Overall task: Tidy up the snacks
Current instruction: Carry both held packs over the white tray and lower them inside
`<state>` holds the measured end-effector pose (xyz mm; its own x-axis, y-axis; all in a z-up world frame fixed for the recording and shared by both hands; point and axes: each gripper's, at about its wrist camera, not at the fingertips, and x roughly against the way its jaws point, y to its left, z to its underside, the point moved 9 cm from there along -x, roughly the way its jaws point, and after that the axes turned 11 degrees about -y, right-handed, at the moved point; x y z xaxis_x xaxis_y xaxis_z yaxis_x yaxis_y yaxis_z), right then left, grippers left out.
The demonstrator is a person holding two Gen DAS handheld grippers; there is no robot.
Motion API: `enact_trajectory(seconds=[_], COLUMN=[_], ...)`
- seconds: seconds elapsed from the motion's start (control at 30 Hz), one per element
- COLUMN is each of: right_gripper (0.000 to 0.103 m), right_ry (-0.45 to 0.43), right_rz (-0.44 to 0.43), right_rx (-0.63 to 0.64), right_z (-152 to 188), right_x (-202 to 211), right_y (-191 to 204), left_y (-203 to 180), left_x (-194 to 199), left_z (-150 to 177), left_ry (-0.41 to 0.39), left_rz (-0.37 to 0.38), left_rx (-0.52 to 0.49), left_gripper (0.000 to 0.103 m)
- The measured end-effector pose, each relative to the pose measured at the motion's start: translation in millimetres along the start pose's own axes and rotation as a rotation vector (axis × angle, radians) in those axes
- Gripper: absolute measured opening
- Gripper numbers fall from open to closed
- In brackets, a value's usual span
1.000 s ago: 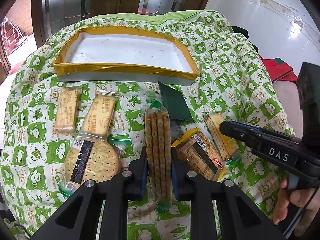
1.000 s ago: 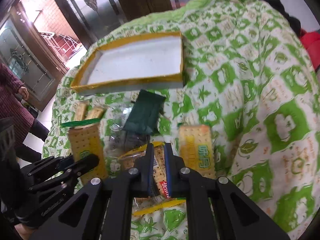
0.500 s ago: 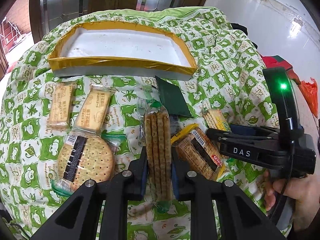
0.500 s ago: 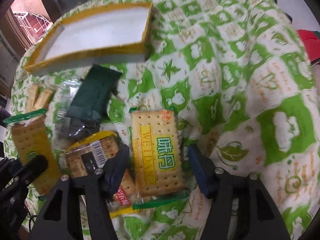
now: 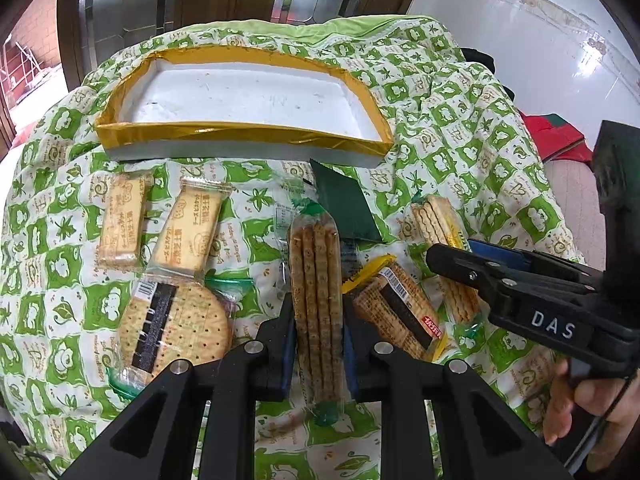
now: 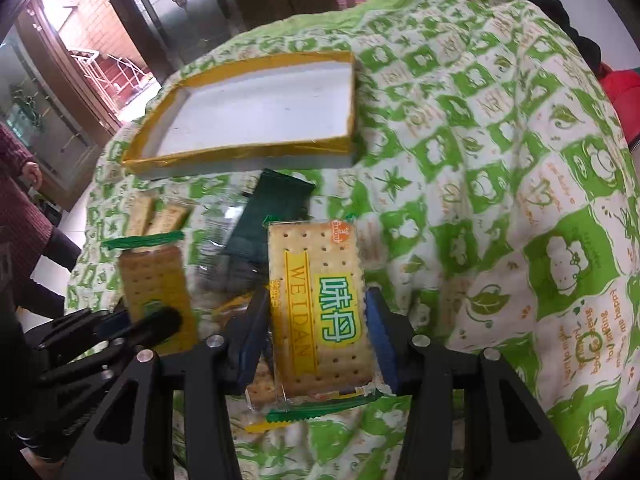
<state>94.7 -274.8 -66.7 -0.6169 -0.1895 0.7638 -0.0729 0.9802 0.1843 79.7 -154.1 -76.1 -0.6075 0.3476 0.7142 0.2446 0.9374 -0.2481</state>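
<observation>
Left gripper: pointed steeply down at the tablecloth; its jaws are clamped on the long cracker sleeve, which is held edge-up between the pads
Right gripper: also angled steeply down; its jaws are closing on the WEIDAN cracker pack, whose sides are met by the blue pads
Right hand: seen wrapped round the gripper handle at the lower right of the left view
Tray: set at the far side of the cloth, well apart from both packs
Change from half a second ago: the right jaws were spread wide around the WEIDAN pack then; the left grip is unchanged
</observation>
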Motion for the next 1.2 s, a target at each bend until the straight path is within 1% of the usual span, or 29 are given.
enact_trajectory(seconds=[0.17,0.5,0.83,1.0,1.2], right_gripper=[0.047,0.047,0.047,0.047,0.047], right_ry=[-0.02,-0.078,-0.073,-0.077,-0.092], right_rz=[-0.015,-0.035,-0.039,-0.036,-0.03], right_rx=[0.002,0.004,0.006,0.0,-0.013], right_z=[-4.8,-26.3,-31.8,-35.2,-48.3], right_x=[6.5,18.5,9.9,8.2,6.6], right_y=[5.2,15.2,19.4,16.5,12.0], left_y=[2.7,9.6,11.5,17.7,22.9], left_x=[3.1,6.8,1.7,1.3,0.2], left_z=[-10.4,-28.1,-35.6,-47.7,-61.2], left_ry=[-0.016,-0.044,-0.044,-0.055,-0.061], left_rz=[-0.008,-0.025,-0.019,-0.021,-0.009], left_rx=[-0.009,-0.026,-0.027,-0.018,0.002], left_gripper=[0.02,0.02,0.02,0.02,0.02])
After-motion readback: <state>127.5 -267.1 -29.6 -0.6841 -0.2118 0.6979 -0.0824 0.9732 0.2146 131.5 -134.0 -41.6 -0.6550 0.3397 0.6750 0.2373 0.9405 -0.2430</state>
